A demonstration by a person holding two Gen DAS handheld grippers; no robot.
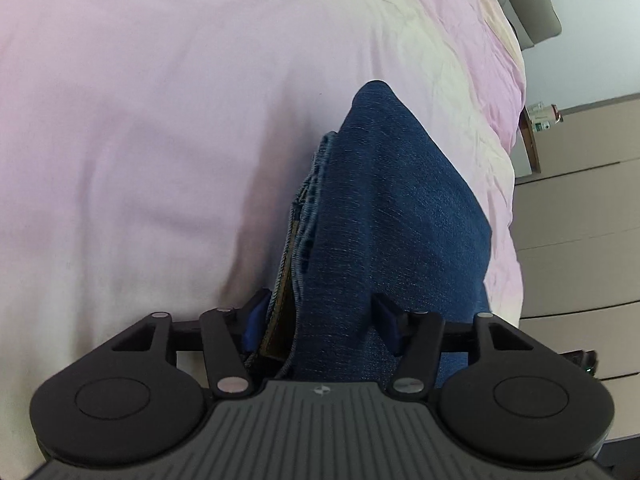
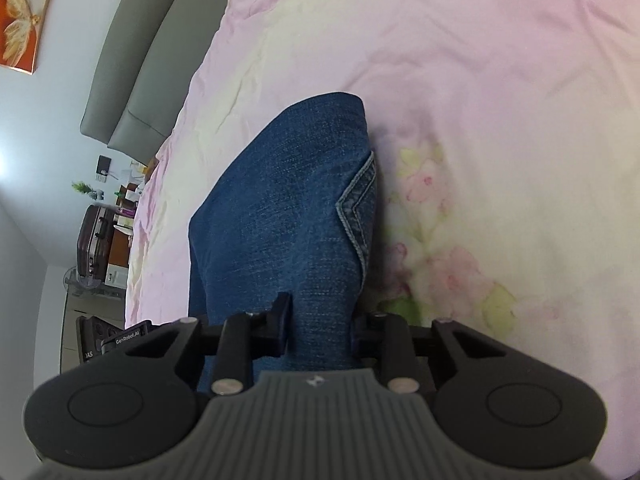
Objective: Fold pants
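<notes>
Folded blue jeans (image 1: 392, 200) lie in a thick stack on the pink bedcover (image 1: 140, 120). In the left wrist view the waistband with its brown patch (image 1: 286, 280) faces left. My left gripper (image 1: 320, 320) stands wide around the near end of the stack, its pads touching denim on both sides. From the right wrist the jeans (image 2: 280, 208) show a back pocket (image 2: 360, 208) on their right edge. My right gripper (image 2: 322, 324) is closed narrow on a ridge of denim at the near end. The bedcover (image 2: 500, 80) has a flower print there.
The bed's edge runs down the right in the left wrist view, with beige cabinet fronts (image 1: 580, 208) beyond it. A grey headboard (image 2: 136, 60), a dark suitcase (image 2: 94, 236) and cluttered furniture lie left of the bed in the right wrist view.
</notes>
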